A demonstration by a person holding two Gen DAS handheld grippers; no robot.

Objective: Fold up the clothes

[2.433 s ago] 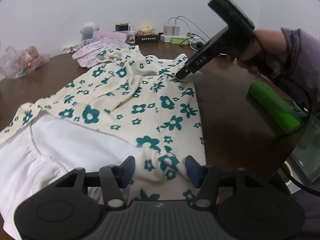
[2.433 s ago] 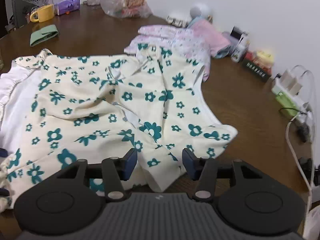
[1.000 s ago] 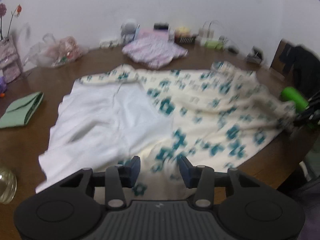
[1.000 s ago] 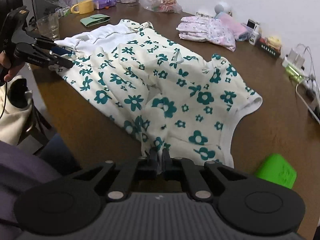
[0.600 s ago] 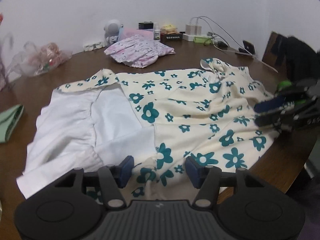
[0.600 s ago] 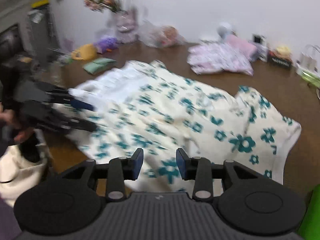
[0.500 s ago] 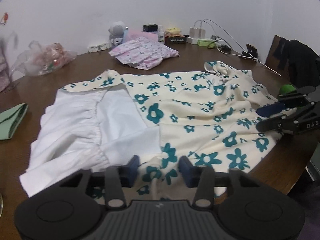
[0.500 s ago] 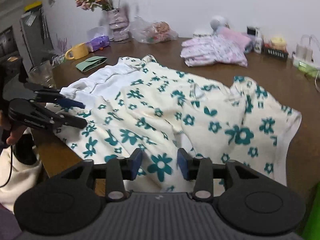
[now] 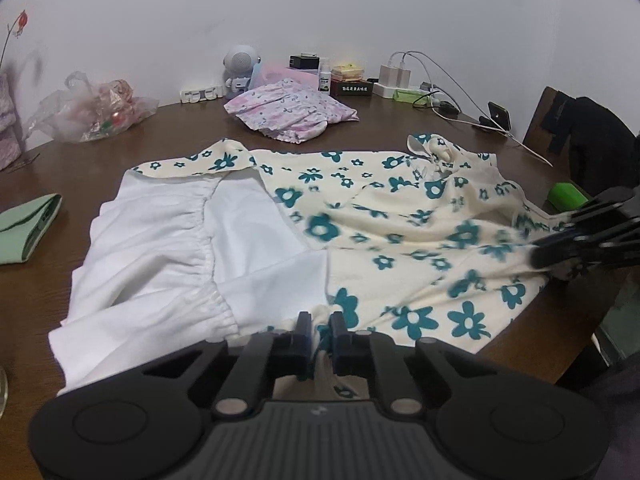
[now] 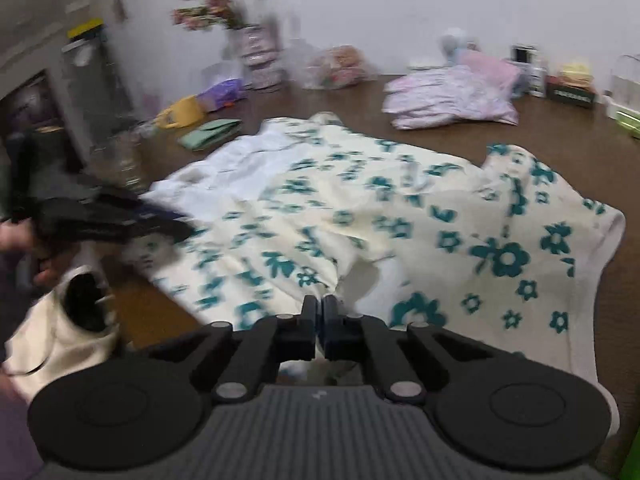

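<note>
A cream dress with teal flowers [image 9: 400, 232] lies spread on the brown table [image 9: 100, 160], its white lining [image 9: 168, 240] turned up on the left. My left gripper [image 9: 320, 326] is shut on the dress's near hem. My right gripper [image 10: 320, 308] is shut on the near edge of the dress [image 10: 360, 220] further right. It also shows, blurred, at the right in the left wrist view [image 9: 580, 240]. The left gripper also shows, blurred, at the left in the right wrist view [image 10: 120, 220].
A folded pink garment [image 9: 288, 110] lies at the back with chargers and cables [image 9: 408, 80]. A plastic bag [image 9: 92, 112] and a green cloth [image 9: 28, 224] sit on the left. A green object [image 9: 566, 196] sits by the right table edge, a chair [image 9: 580, 136] beyond.
Both grippers have closed on the near edge of the dress; half a second ago both were open over it. The cloth near the right gripper is moving.
</note>
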